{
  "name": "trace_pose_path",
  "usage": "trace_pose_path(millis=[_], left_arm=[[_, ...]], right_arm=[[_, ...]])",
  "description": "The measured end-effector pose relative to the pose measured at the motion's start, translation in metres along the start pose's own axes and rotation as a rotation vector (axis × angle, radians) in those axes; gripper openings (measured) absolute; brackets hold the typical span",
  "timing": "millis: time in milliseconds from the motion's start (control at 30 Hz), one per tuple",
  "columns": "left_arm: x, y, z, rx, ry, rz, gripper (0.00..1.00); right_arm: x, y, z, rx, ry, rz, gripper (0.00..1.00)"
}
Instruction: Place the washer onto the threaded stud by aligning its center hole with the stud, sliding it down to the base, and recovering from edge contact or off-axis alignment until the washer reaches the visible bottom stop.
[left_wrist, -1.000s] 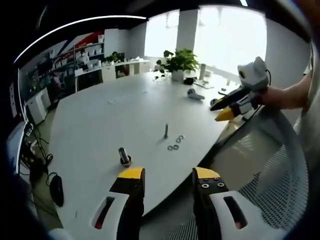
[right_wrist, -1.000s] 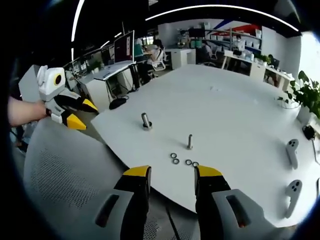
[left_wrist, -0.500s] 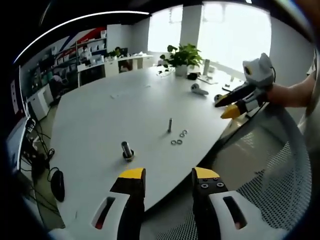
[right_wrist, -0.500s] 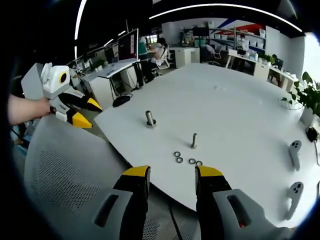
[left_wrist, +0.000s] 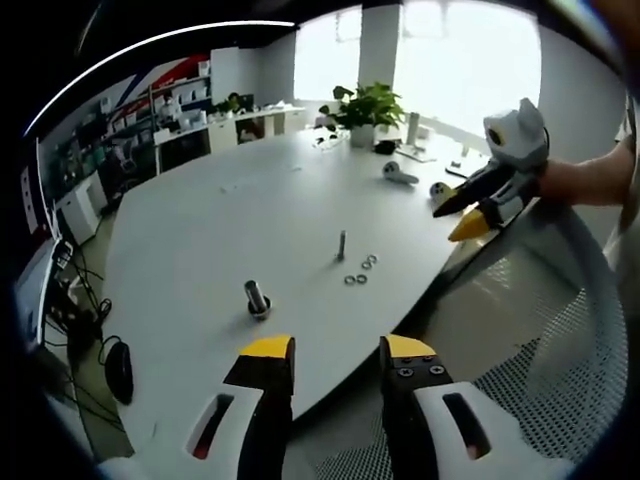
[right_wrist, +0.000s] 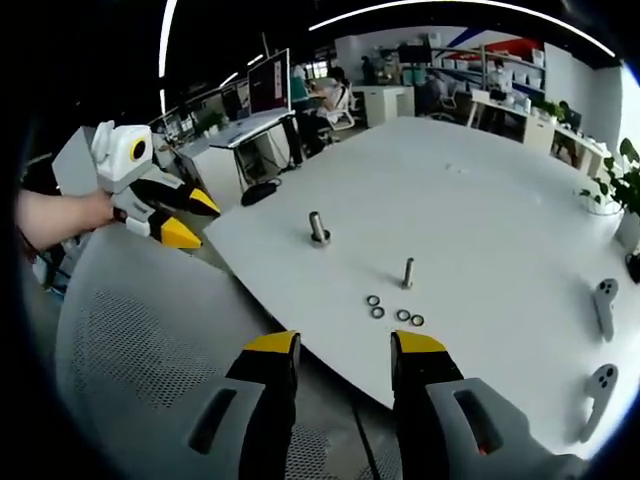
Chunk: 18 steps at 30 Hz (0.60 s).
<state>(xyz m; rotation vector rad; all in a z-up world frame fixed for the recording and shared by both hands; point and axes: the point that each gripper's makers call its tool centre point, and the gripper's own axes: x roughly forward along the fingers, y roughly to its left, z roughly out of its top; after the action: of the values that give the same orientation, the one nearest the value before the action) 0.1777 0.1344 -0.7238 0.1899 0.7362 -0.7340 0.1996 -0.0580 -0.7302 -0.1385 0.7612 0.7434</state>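
washers (right_wrist: 394, 308) on table (right_wrist: 480, 210) just beside stud (right_wrist: 408, 272)

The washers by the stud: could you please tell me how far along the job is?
Nothing looks done: the four washers lie loose on the table beside the bare stud. Both tongs, left and right, are open and empty, short of the table. Picking, aligning and seating remain.

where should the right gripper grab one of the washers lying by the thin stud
Probably by the rim, from straight above. The washers lie flat on the white table, so only their outer edge offers purchase. The end one farthest from the thin stud looks easiest to reach.
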Motion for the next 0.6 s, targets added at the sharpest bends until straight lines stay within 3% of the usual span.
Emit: trace_pose_path(millis=[133,267,367,467,600], left_arm=[[0.0,-0.003,-0.002,0.037,0.015,-0.005,0.33],[0.0,-0.002,-0.003,0.023,0.013,-0.008,0.33],[0.0,0.0,-0.003,0.033,0.017,-0.004,0.33],[-0.002,0.001,-0.004,0.035,0.017,0.004,0.32],[-0.002,0.004,-0.003,0.022,0.01,0.005,0.31]], right_arm=[[0.003,-0.001,-0.002,0.033,0.015,0.011,0.38],[0.002,-0.005,-0.002,0.087,0.019,0.019,0.38],[0.001,-0.002,0.004,0.006,0.015,0.012,0.38],[0.004,0.005,-0.002,-0.005,0.06,0.04,0.38],[0.005,0.005,0.003,-0.04,0.068,0.046,0.35]])
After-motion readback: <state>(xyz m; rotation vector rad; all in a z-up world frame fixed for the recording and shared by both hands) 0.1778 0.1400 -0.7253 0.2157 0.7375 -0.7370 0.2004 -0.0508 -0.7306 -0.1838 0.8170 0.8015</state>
